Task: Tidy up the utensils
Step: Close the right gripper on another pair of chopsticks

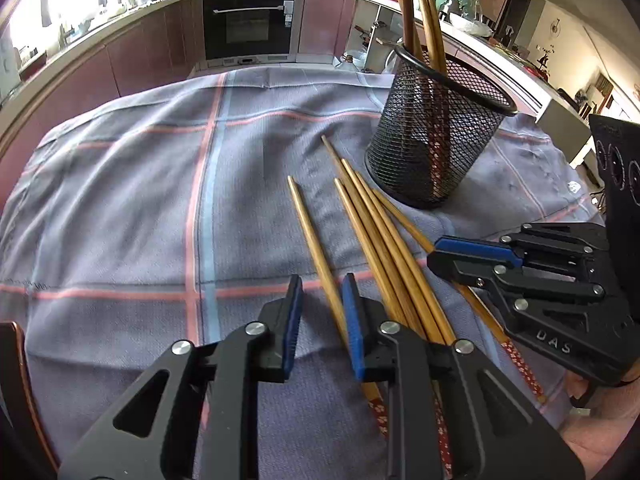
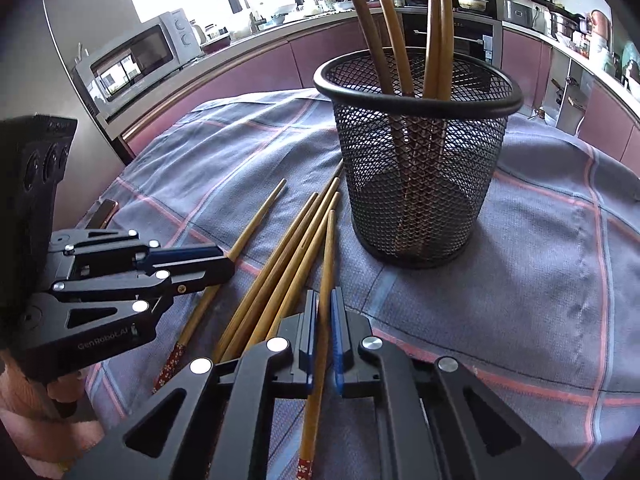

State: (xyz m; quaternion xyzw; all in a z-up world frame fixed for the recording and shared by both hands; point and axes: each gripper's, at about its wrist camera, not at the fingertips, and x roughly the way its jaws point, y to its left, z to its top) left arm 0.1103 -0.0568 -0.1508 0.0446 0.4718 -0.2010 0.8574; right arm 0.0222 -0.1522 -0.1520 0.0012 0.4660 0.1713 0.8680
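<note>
A black mesh holder [image 1: 432, 128] [image 2: 420, 168] stands on the checked cloth with several wooden chopsticks upright in it. Several loose chopsticks [image 1: 380, 232] [image 2: 280, 264] lie fanned out in front of it. My left gripper [image 1: 322, 284] [image 2: 226, 262] is open and straddles the leftmost chopstick [image 1: 310, 232] [image 2: 256, 220], with gaps on both sides of it. My right gripper [image 2: 324, 296] [image 1: 434, 250] is shut on the rightmost chopstick [image 2: 330, 248], whose tip points toward the holder's base.
A grey-blue cloth with pink and blue stripes [image 1: 160, 200] [image 2: 560, 280] covers the table. A small dark flat object [image 2: 104, 212] lies at the cloth's left edge. Kitchen cabinets, an oven [image 1: 248, 24] and a microwave [image 2: 136, 56] stand beyond the table.
</note>
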